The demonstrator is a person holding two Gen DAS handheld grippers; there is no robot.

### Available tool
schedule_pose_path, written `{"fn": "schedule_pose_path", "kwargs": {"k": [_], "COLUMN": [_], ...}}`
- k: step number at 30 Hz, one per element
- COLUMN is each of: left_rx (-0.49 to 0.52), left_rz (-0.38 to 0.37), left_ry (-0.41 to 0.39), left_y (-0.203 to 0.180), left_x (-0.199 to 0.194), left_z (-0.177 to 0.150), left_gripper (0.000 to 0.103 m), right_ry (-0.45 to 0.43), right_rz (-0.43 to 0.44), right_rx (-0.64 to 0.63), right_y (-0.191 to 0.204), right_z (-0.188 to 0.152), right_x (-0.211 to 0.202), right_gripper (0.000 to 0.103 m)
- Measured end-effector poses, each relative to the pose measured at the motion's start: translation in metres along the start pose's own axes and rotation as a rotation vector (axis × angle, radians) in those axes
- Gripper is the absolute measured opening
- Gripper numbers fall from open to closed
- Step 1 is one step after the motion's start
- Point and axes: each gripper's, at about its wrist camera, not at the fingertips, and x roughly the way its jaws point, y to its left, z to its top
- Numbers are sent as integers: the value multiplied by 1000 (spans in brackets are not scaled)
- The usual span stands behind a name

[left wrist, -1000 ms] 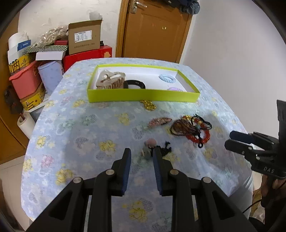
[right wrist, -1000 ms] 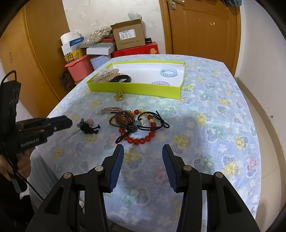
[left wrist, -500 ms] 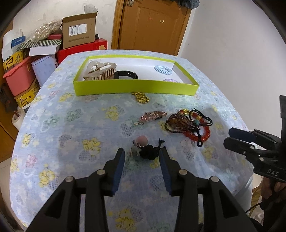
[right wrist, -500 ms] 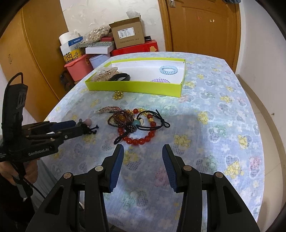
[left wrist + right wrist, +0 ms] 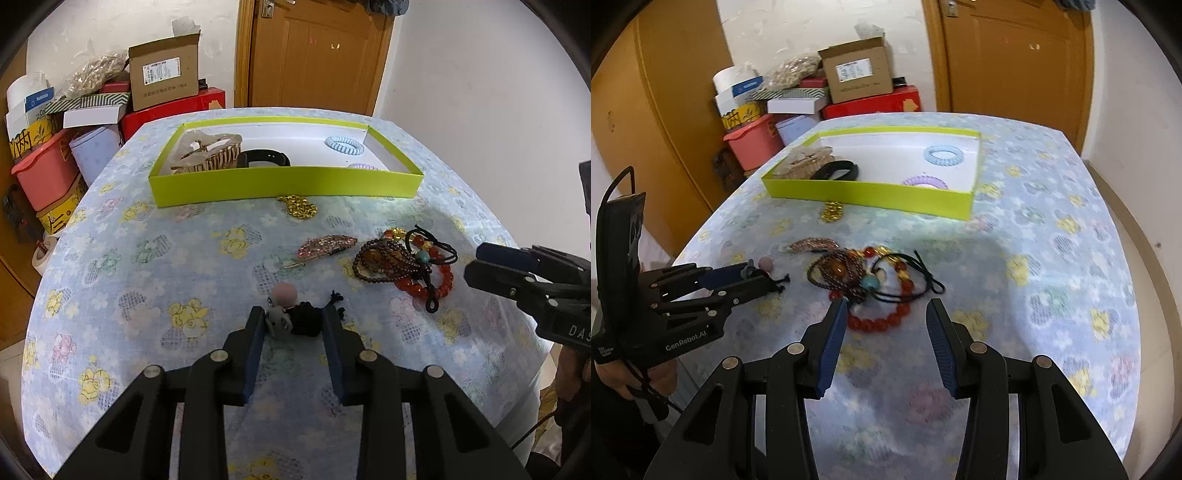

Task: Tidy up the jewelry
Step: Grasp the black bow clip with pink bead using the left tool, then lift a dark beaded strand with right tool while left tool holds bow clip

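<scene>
Two flat blue pads point(image 5: 255, 343) flank a fuzzy black charm point(image 5: 304, 322).

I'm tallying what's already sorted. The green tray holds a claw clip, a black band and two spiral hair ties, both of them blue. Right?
Not quite: only one spiral hair tie is blue; the other, nearer the front wall, is purple. The right wrist view shows it. The claw clip and black band do lie in the green tray.

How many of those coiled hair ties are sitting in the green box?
2. A blue coil tie lies toward the far right corner of the green box; a purple coil tie lies against its near wall, partly hidden.
</scene>
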Motion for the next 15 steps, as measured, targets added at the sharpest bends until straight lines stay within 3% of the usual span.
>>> {"fn": "schedule_pose_path", "kwargs": {"k": [5, 15], "left_rx": [-2, -23], "left_rz": [-5, -15], "left_ry": [-3, -6], "left_y": [4, 14], "left_x": [-2, -3], "left_z": [-1, -2], "left_gripper": [29, 29], "right_ry": [-2, 41], "right_rz": [27, 56], "right_rx": [-57, -234], "right_y": [11, 39], "right_z": [9, 15], "right_x": [8, 38], "right_gripper": [45, 21]}}
